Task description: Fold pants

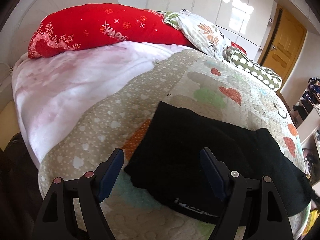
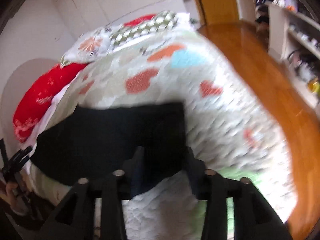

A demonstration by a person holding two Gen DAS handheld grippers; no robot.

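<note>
Blue-padded fingers (image 1: 112, 177) of left gripper (image 1: 163, 180) spread wide, holding nothing, hovering above near-left part of black pants (image 1: 200, 150). Right pad over the cloth, left pad out over the quilt (image 1: 152, 80); contact with the fabric not apparent.

Right gripper (image 2: 165, 172) in a heavily blurred view: fingers apart, moderately wide, dark cloth between and beyond them. Grip not evident; probably empty, though blur prevents certainty.

Pants lying on the heart-patterned quilt near the foot-side edge of the bed, already doubled into a compact block with straight upper edges; waistband with pale lettering (image 1: 192, 205) at the near edge, another part trailing off toward the right in the left wrist view. Lower corner in the right wrist view hanging as a loose flap (image 2: 152, 180).

Beyond: pink blanket (image 1: 66, 92), red pillow (image 1: 104, 30), floral pillow (image 1: 204, 32), dotted green bolster (image 1: 258, 74), wooden floor (image 2: 270, 84), yellow door (image 1: 284, 44).

Step in hand, by judgement: between folds, grippers repositioning over a partly folded garment. Next move likely calls for both grippers to pinch matching corners of one short edge, all layers together, then lift and carry across evenly. Risk: catching the quilt with the cloth, or only the top layer.
</note>
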